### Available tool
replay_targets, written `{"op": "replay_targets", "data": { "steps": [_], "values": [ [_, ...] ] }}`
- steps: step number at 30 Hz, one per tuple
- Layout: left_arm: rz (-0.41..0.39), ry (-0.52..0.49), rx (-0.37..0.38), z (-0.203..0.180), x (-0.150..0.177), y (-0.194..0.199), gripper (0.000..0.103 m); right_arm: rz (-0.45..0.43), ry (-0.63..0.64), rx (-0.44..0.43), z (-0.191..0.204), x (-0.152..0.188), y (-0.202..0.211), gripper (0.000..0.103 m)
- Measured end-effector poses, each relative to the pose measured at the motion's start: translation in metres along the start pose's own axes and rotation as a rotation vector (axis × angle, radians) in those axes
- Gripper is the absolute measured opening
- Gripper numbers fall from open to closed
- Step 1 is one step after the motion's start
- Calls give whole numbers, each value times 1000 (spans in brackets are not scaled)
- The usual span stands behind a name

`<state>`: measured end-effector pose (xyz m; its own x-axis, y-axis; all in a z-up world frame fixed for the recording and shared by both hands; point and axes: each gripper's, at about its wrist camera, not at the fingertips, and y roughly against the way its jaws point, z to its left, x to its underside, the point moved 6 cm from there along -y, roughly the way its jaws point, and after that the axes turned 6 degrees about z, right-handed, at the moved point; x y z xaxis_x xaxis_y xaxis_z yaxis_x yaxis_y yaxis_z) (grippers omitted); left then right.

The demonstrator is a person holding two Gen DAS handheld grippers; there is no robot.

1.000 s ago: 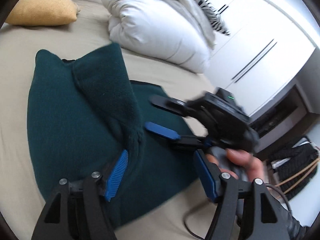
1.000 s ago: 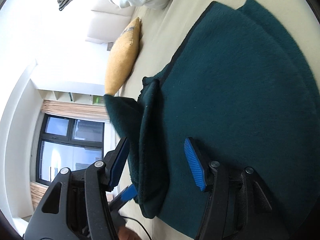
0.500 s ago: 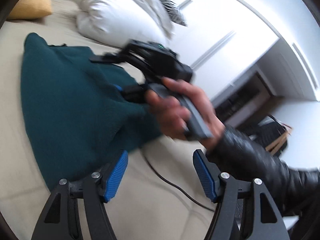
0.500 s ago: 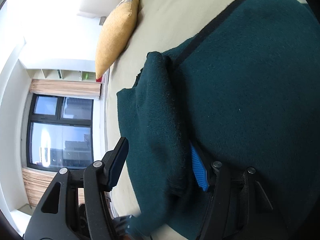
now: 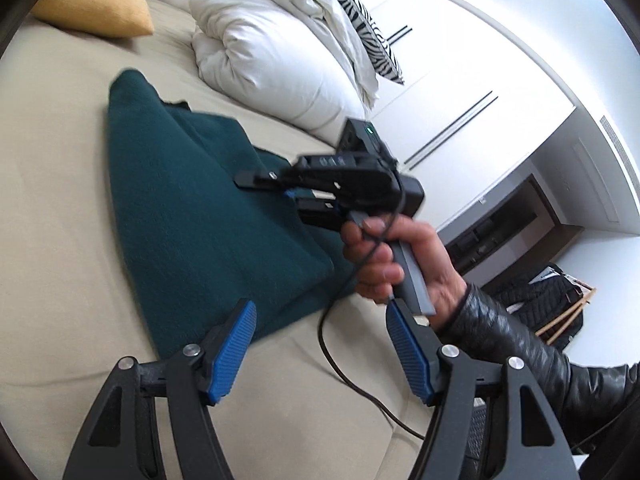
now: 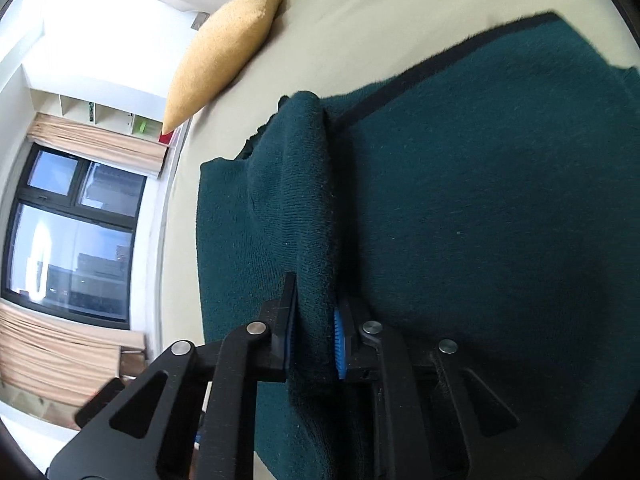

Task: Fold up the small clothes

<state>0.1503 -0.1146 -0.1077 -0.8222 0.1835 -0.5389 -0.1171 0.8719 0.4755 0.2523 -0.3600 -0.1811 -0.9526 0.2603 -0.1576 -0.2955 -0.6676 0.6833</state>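
A dark green knitted sweater [image 5: 192, 208] lies spread on the beige bed [image 5: 60, 200]. In the right wrist view a raised fold of the sweater [image 6: 296, 200] runs between my right gripper's [image 6: 314, 320] blue pads. Its jaws are closing and the pads press on that fold. The left wrist view shows the right gripper [image 5: 264, 188] low on the sweater's right side, held by a hand [image 5: 384, 264] in a black sleeve. My left gripper [image 5: 320, 312] stands open above the bed just off the sweater's near edge, with nothing between its fingers.
A yellow cushion [image 5: 92, 0] lies at the far end of the bed. A bundled white duvet [image 5: 280, 60] with a zebra-patterned cloth [image 5: 352, 12] sits behind the sweater. A black cable [image 5: 340, 360] trails over the mattress. White wardrobe doors [image 5: 460, 80] stand to the right.
My right gripper slid over the raised fold and closed on it. My left gripper let the sweater go and drew back, now off its near edge.
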Motion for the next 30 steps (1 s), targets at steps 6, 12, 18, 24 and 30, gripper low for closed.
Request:
{"op": "replay_targets", "data": {
  "steps": [6,12,18,24,30],
  "values": [
    [-24,12,-106,4,-19,-2,70,-55,20,30,-7,11,26,11],
    [-30,4,-173,-1,-37,-17,73,-117,7,53,-31,15,71,11],
    [-25,-48,-242,-16,-58,-41,73,-152,-26,85,-64,23,113,11],
    [-8,-119,-307,-30,-75,-68,73,-192,-44,73,-82,34,143,11],
    [16,-127,-377,-20,-86,-95,73,-217,-80,59,-104,45,152,11]
  ]
}}
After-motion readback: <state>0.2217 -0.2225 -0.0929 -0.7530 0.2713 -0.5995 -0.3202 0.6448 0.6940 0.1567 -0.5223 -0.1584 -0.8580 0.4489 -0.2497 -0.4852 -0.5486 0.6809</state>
